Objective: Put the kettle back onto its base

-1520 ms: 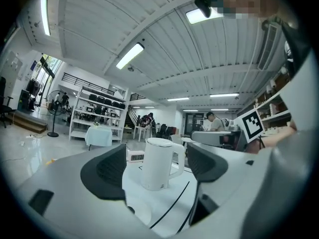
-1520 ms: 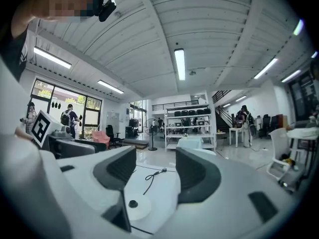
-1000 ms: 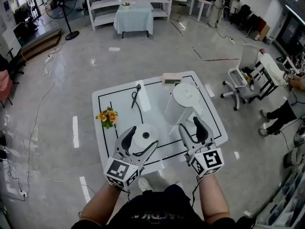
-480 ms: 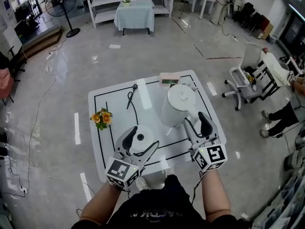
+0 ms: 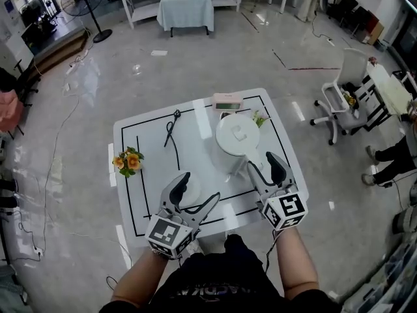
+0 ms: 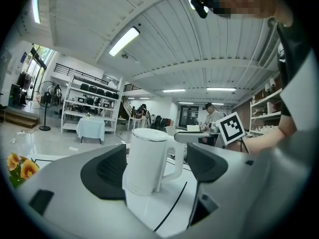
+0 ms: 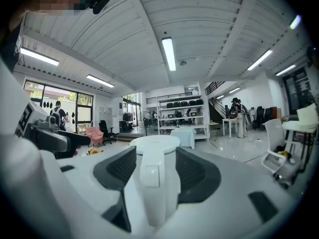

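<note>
Head view: we are clamping the right tongs (image 5: 262,165) on the handle (image 7: 149,180) of the kettle (image 5: 236,134) at frame centre, while holding the left tongs (image 5: 201,186) spread wide around the base (image 5: 192,199) on the worktop (image 5: 150,175).

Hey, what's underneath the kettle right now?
White table shows around the kettle; the base sits apart by the left gripper. The kettle's own body covers the spot beneath, so touching or lifted can't be told.

Head overhead, low gripper views share kettle (image 6: 149,161)
</note>
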`<state>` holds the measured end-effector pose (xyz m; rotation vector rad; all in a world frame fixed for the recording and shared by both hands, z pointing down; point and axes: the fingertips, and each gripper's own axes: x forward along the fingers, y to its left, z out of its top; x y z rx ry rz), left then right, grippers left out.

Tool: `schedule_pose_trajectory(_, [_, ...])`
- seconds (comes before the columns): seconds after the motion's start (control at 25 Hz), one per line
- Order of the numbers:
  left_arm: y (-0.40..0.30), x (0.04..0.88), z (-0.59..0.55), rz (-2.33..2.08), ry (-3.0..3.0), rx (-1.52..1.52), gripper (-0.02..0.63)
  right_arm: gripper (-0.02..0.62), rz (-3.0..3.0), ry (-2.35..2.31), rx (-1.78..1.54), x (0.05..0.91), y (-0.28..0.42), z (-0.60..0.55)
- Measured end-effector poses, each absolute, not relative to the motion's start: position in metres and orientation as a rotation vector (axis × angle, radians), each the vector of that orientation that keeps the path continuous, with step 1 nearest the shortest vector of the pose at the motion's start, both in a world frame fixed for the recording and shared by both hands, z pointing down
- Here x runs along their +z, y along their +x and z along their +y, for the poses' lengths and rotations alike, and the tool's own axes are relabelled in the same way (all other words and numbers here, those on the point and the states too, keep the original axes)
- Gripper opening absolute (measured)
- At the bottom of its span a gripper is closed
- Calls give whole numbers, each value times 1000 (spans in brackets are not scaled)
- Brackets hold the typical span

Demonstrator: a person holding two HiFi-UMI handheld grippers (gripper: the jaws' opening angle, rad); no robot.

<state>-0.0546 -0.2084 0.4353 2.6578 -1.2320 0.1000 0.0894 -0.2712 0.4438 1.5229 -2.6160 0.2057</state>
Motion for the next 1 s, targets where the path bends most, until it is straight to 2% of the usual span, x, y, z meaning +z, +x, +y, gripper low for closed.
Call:
schedule_pose_trajectory(0.72, [-43, 457, -231, -1270, 2581, 121, 368, 230, -2573, 1303, 300, 503, 79, -287])
schedule_pose_trajectory(1.0, [-42, 460, -227, -1271, 2580, 138, 368, 169, -2550, 1282, 252, 506, 76, -287])
